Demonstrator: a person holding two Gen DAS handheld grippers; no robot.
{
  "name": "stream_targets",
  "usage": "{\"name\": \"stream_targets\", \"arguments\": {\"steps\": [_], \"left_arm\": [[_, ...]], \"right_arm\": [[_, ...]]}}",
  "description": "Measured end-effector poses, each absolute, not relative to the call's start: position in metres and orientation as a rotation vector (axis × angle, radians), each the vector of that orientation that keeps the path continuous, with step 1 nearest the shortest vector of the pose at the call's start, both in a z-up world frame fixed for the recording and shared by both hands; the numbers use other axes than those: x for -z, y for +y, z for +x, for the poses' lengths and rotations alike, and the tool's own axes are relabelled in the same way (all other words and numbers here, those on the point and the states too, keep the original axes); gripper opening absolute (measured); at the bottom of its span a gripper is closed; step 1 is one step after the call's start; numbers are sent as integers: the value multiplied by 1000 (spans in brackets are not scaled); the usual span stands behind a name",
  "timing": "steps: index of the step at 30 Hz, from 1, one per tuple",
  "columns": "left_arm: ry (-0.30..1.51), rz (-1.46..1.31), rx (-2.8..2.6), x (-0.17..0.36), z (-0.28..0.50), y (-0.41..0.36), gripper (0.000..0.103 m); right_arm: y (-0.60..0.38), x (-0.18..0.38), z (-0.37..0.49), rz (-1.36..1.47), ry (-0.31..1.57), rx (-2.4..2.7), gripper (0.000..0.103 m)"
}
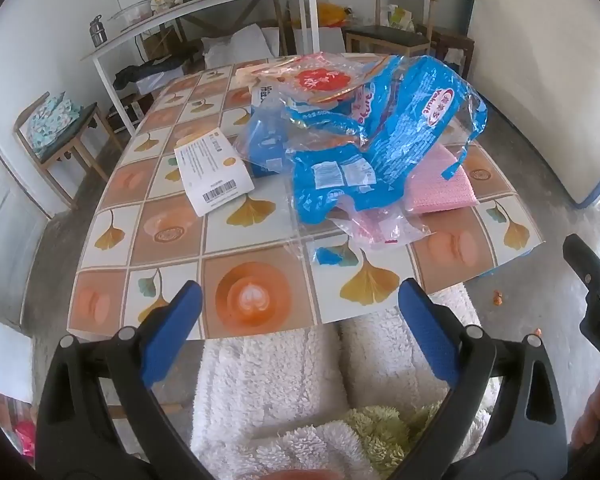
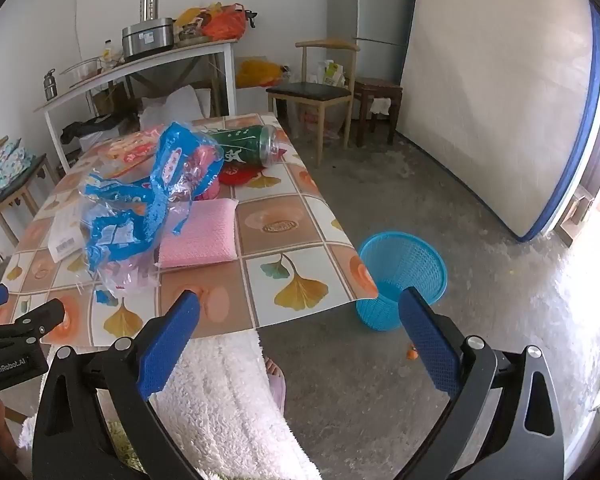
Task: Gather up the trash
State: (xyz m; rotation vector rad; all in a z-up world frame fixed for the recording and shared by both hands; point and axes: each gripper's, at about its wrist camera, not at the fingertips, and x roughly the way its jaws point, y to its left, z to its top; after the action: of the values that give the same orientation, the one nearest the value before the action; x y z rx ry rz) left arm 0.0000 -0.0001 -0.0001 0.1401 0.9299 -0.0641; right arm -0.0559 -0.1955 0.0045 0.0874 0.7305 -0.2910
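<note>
Nearest the lens, the left tool (image 1: 298, 312) is seen with its blue pads spread wide and nothing between them, hanging over the near edge of the tiled worktop (image 1: 256, 256); the right tool (image 2: 300, 316) is likewise wide and empty, poised off the worktop's near right corner.

Places are given from the pink sponge (image 2: 198, 234), going left to right. Well to its left a white paper label (image 1: 214, 170) with a barcode lies flat; it is judged light and limp, best pinched at a free edge that has lifted. Just left of the sponge, and partly draped over it, a crumpled blue and clear plastic wrapper (image 1: 364, 140) stands up in loose folds. It is judged almost weightless, soft and slippery, likely to slide out of a shallow pinch, so a raised, bunched fold near its top would be taken rather than a single thin flap. Behind it a red-printed wrapper (image 1: 316, 78) is tucked. Beyond the sponge, a green drink can (image 2: 248, 146) lies on its side; it is judged light, stiff but easily dented and apt to roll, so it would be gripped across its body. Right of the sponge, on the floor beside the worktop, a blue mesh bin (image 2: 404, 268) stands open and is judged to be where the trash belongs.
</note>
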Motion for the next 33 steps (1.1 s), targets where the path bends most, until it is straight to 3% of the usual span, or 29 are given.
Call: {"name": "stream_targets", "arguments": {"steps": [33], "left_arm": [[933,128,68,4,0,1,94]], "right_arm": [[-193,-6,-56,84,722,291,97]]}}
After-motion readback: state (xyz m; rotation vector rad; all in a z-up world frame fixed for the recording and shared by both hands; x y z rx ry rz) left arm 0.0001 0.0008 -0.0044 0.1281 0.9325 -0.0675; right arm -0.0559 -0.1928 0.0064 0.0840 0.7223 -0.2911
